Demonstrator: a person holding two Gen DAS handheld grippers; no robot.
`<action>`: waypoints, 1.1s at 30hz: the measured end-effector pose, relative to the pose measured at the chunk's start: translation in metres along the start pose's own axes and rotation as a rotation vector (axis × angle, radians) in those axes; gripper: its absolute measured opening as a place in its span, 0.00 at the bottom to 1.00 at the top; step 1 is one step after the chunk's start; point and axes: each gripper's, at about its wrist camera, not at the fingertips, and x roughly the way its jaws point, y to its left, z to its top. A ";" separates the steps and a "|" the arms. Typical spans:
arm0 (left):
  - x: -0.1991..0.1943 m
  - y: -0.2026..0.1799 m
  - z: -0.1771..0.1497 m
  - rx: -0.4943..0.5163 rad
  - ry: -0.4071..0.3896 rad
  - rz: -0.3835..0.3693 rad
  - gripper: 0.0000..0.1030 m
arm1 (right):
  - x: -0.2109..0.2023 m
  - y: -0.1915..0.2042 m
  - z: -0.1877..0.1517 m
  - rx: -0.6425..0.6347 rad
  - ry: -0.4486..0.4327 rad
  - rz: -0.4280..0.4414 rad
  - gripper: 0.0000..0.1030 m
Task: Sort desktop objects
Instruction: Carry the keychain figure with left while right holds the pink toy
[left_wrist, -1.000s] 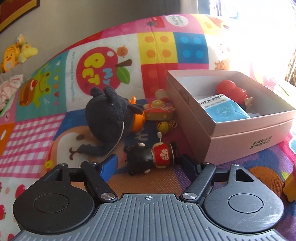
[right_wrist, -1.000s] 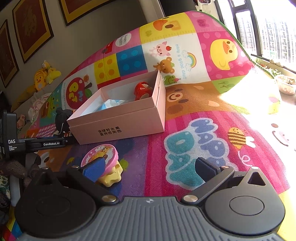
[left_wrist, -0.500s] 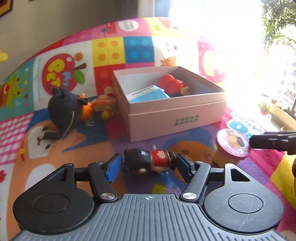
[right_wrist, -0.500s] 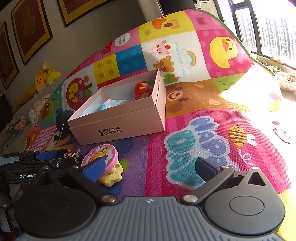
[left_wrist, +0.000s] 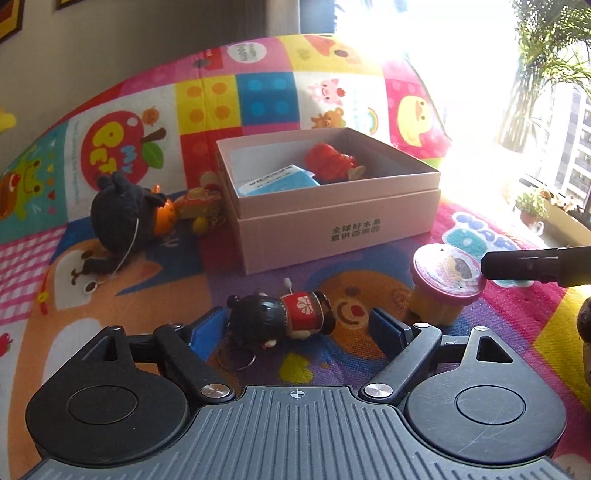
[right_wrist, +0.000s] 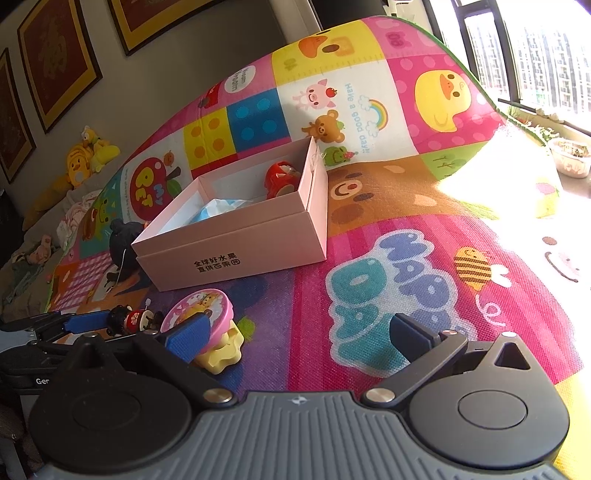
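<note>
My left gripper (left_wrist: 291, 326) has its jaws apart around a small black-haired doll in a red coat (left_wrist: 280, 319); the left pad touches its head and a gap shows at the right pad. The doll (right_wrist: 129, 319) lies on the mat with a key ring under it. The open pink box (left_wrist: 332, 206) stands behind, holding a red figure (left_wrist: 330, 162) and a blue packet (left_wrist: 277, 182). My right gripper (right_wrist: 299, 336) is open and empty, its left finger in front of a pink-lidded yellow cup toy (right_wrist: 207, 321), which also shows in the left wrist view (left_wrist: 445, 288).
A black plush toy (left_wrist: 125, 214) and a small red and yellow toy (left_wrist: 197, 206) lie left of the box. The colourful play mat (right_wrist: 406, 258) spreads to the right, with bright sunlight by the window. Soft toys (right_wrist: 85, 158) sit by the wall.
My left gripper carried the doll from beside the black plush to in front of the box, then its jaws widened and the doll now lies on the mat. My right gripper barely moved.
</note>
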 end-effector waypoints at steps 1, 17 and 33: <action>0.000 0.001 -0.002 -0.004 0.005 0.005 0.87 | 0.000 0.000 0.000 0.000 0.000 0.000 1.00; 0.028 0.000 0.008 -0.074 0.067 0.085 0.84 | -0.001 0.000 0.000 0.008 -0.003 0.004 1.00; -0.024 -0.006 -0.003 0.025 0.067 -0.140 0.70 | -0.005 -0.005 -0.001 0.037 -0.033 0.022 1.00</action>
